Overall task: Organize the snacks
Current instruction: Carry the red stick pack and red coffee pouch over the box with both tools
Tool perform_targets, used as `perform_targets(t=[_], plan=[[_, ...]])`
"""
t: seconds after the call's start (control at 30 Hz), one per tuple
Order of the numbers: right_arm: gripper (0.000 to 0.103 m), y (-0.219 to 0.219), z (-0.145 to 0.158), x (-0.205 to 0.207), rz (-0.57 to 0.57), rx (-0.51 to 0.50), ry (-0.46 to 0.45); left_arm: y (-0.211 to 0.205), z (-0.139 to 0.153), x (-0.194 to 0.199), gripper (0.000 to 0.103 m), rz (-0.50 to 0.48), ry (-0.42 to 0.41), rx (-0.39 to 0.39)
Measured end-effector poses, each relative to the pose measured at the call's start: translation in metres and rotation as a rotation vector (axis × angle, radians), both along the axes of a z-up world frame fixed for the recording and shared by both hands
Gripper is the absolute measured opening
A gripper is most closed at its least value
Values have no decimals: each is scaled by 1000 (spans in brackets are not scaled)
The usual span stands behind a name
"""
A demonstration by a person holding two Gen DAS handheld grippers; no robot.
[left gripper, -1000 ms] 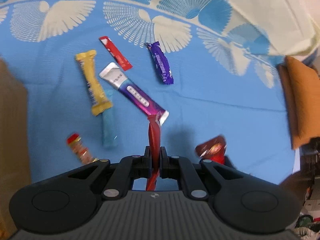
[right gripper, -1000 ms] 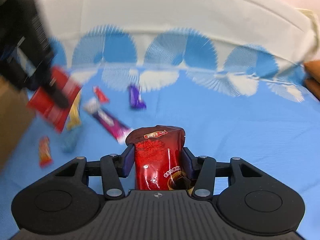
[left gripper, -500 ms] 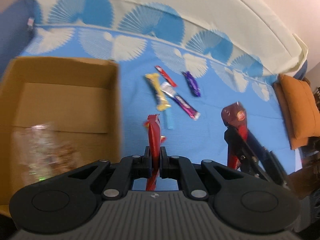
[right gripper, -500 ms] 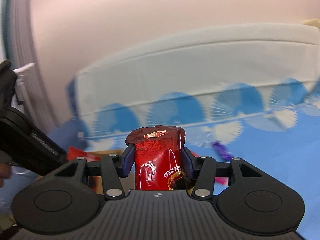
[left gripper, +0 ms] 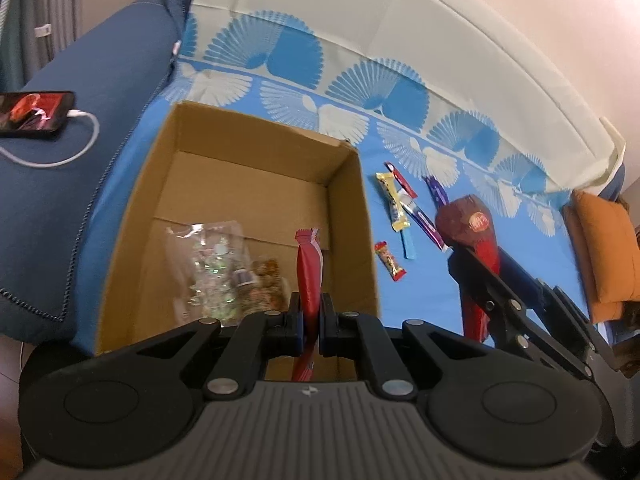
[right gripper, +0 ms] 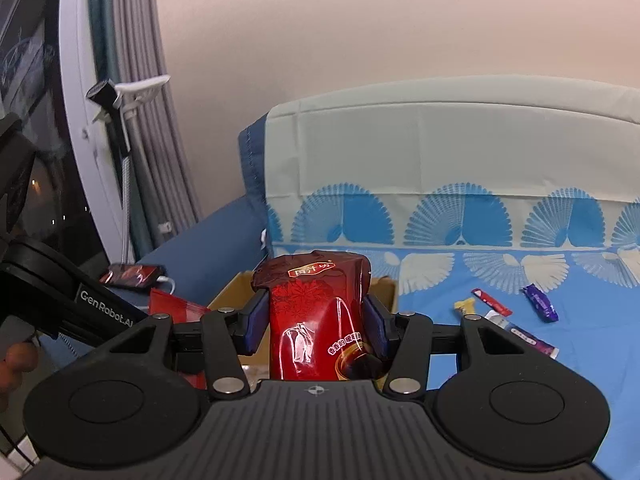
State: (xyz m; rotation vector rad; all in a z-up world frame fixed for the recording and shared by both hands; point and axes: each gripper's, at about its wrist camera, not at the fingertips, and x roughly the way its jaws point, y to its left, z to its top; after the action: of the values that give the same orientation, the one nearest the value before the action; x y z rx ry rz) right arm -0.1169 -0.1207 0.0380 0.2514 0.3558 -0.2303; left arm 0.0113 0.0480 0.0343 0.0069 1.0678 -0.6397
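Left gripper (left gripper: 311,322) clamped on thin red packet (left gripper: 309,266) above cardboard box (left gripper: 352,216); right gripper (right gripper: 316,326) clamped on red pouch (right gripper: 316,312). Risk: released too far toward three o'clock, could catch the box wall and land outside among loose bars (left gripper: 392,200).

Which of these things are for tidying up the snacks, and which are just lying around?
For the job:
- cardboard box
- thin red packet in the left gripper
- dark red pouch in the right gripper
- clear bag in the box
- loose snack bars on the blue sheet

Just lying about:
- phone and its white cable
- orange cushion
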Motion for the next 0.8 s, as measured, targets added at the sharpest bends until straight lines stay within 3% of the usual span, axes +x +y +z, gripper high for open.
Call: perform_targets(t=[0.4, 0.8], plan=[[53, 51, 12, 20, 11, -55, 53, 40, 4, 2, 7, 3, -52, -63], [53, 53, 8, 31, 20, -53, 77, 34, -7, 18, 7, 7, -56, -53]])
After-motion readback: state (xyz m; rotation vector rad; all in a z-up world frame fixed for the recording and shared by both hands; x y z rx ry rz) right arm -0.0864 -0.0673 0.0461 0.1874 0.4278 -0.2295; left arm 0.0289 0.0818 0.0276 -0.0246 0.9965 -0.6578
